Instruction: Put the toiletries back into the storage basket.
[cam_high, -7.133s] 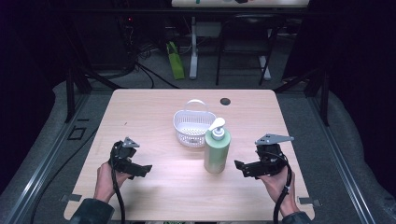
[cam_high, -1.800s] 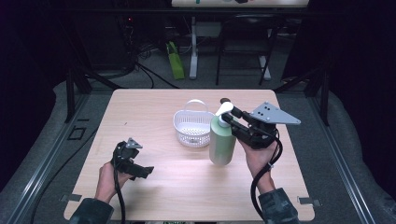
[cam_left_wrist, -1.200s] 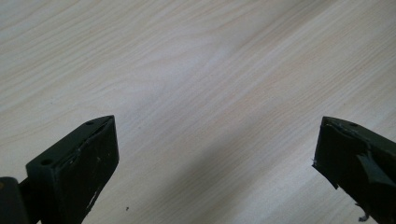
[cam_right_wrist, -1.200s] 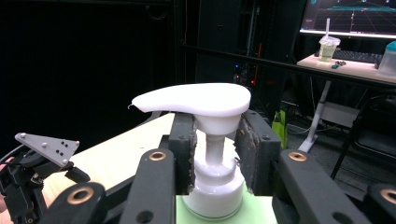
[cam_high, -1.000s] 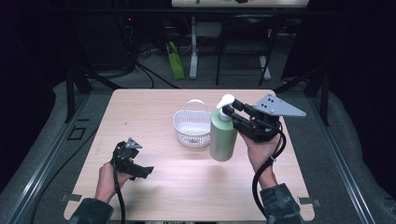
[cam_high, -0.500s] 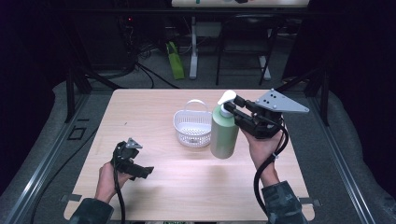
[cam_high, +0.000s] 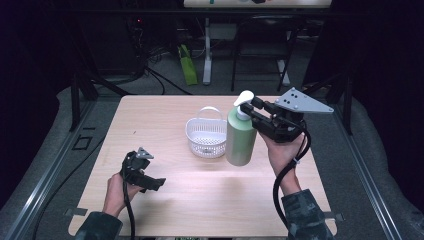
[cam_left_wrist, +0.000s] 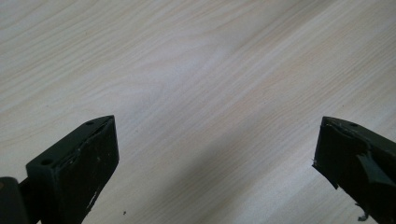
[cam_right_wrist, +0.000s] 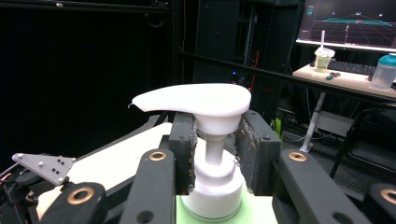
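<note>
Nearest the person, by the worktop's (cam_high: 165, 210) front-left corner, the left gripper (cam_high: 145, 179) sits low in a hand, its matte black jaws spread wide over bare, pale wood with fine straight grain; nothing lies between them. In its own view the left gripper (cam_left_wrist: 215, 163) shows scuffed pads with torn tape on one jaw.

Toward the right edge, the right hand (cam_high: 282, 152) holds the right gripper (cam_high: 256, 111) level, its grey three-cornered plate on top. Its jaws are pinched on the white neck of a bottle (cam_high: 241, 137), just under the pump head. The bottle is a smooth, pale green cylinder with a glossy white, beak-shaped pump; it hangs upright above the worktop, its shadow beneath it. In the right gripper view the bottle's collar (cam_right_wrist: 214, 184) sits between the two ridged pads, both touching the stem area.

Just left of the bottle, mid-worktop, stands a basket (cam_high: 206, 135): white plastic, round, perforated, with an arched handle.
</note>
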